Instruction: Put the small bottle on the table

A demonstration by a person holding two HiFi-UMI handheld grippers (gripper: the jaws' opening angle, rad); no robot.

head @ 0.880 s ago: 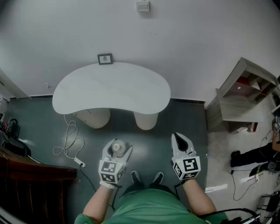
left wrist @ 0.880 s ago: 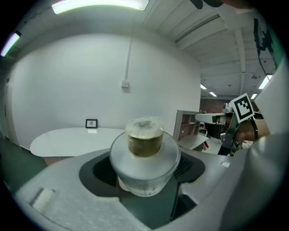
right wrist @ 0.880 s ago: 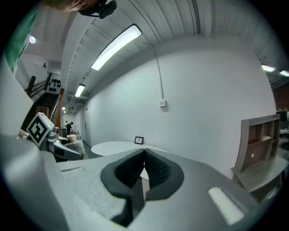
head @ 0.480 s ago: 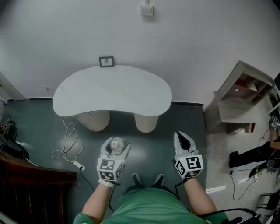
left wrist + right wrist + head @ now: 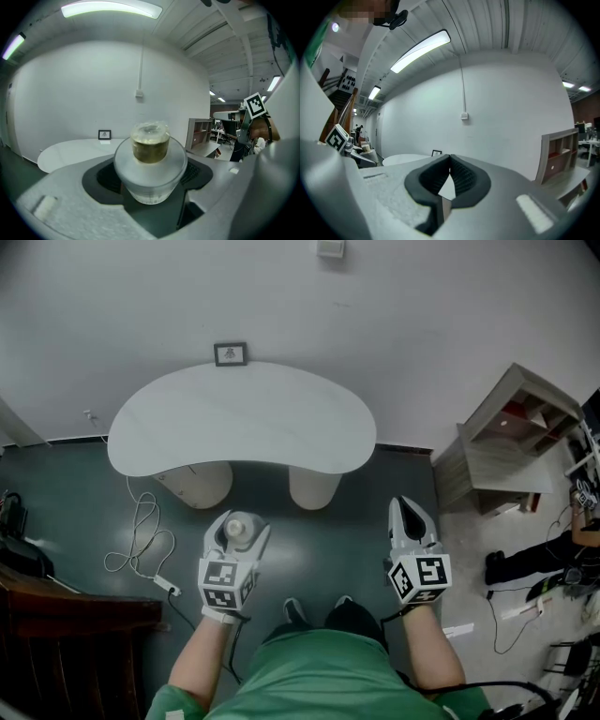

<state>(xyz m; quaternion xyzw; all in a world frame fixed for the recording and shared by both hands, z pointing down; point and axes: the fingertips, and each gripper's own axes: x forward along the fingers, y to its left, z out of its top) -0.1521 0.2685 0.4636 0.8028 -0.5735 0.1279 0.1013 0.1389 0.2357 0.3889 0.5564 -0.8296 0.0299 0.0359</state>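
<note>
Just short of the white kidney-shaped desk (image 5: 244, 418), the left claw (image 5: 242, 534) clamps a small bottle (image 5: 150, 161) upright above the floor (image 5: 328, 540). The right claw (image 5: 413, 516) is closed, empty. Print in the desk's small frame (image 5: 231, 353) is too small to read.

the small bottle (image 5: 150, 176) has a frosted, see-through plastic body, smooth and matt. its clear cap looks glossy over something amber.

the left gripper (image 5: 241, 529) and right gripper (image 5: 450, 159) have pale grey plastic shells with a fine grainy, matt finish. their jaws are lined with black rubbery pads (image 5: 465, 180), ribbed in fine rows.

the table (image 5: 187, 427) has a white, smooth, matt top. the floor (image 5: 328, 540) is dark green with a soft sheen. the shelf unit (image 5: 497, 474) looks like pale wood with visible grain. the wall (image 5: 422, 324) is plain white and matt. the person's shirt (image 5: 319, 676) is green cloth.
</note>
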